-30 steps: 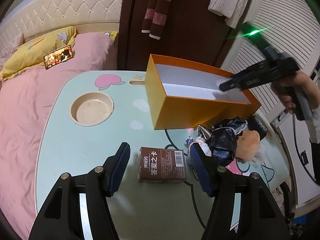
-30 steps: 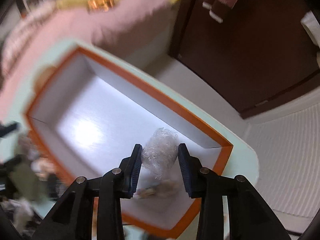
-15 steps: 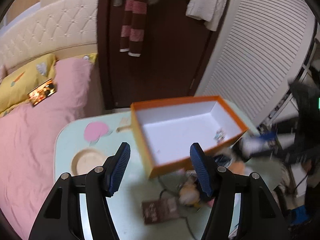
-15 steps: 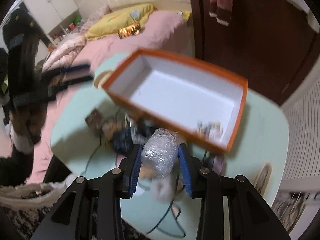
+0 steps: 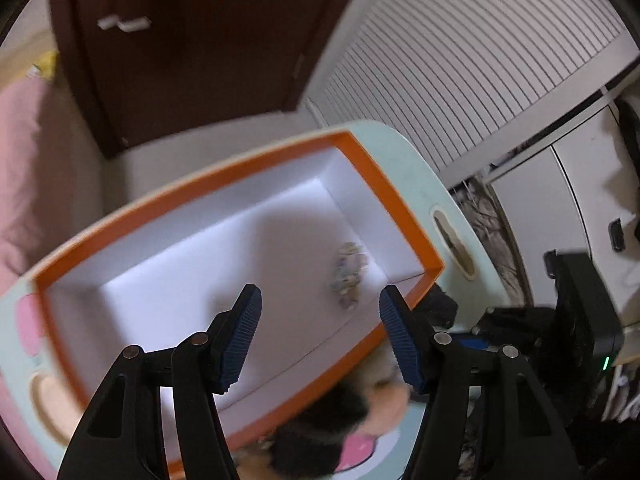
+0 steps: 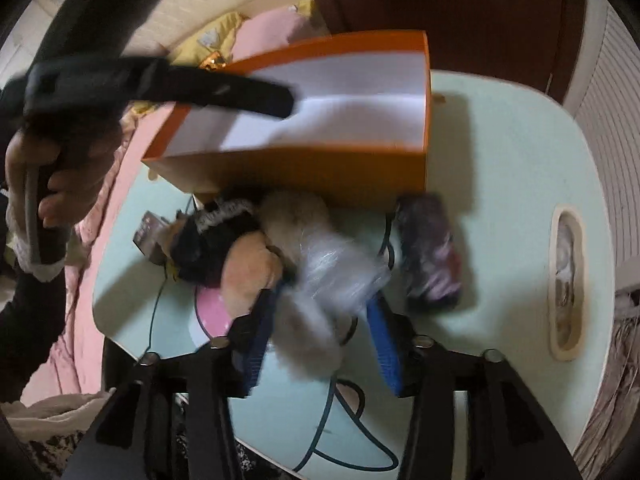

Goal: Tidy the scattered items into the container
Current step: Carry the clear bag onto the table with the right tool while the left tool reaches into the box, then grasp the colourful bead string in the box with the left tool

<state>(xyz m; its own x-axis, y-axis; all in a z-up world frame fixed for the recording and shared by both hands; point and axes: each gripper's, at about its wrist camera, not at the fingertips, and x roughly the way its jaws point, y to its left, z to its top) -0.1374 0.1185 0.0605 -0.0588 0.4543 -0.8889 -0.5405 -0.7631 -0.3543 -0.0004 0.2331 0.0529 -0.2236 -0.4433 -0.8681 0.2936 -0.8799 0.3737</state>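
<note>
My left gripper [image 5: 320, 336] hangs over the orange box [image 5: 384, 176], pointing down into it. Fingers [image 5: 244, 332] released, nothing between them. In the left wrist view the box is white inside, with one small mottled item [image 5: 347, 276] on its floor near the right end wall. The box sits on the pale green bench [image 5: 404, 152]. Below the near wall is a blurred heap: something black and something tan, too smeared to name. Brown door [image 5: 192, 40] behind; white slatted panel [image 5: 480, 60] to the right.

Right wrist view, left to right. A hand [image 6: 60, 184] grips the left gripper's handle at the left edge, and its black body reaches across the box's open top. Pink bedding [image 6: 112, 184] lies under the hand. The box stands mid-frame. Against its near wall are a small brown card box [image 6: 147, 232], a plush toy [image 6: 248, 248] with black cloth and tan fur, then a dark patterned pouch [image 6: 430, 252] further right.

My right gripper [image 6: 320, 328] is low over the plush heap. Its fingers [image 6: 382, 344] have just been opening. A crinkled clear plastic bundle [image 6: 340, 268] sits at the fingertips, outside the box. The frame is blurred; I cannot tell if the pads still press it. An oval handle slot [image 6: 566, 284] is cut in the bench at the far right.
</note>
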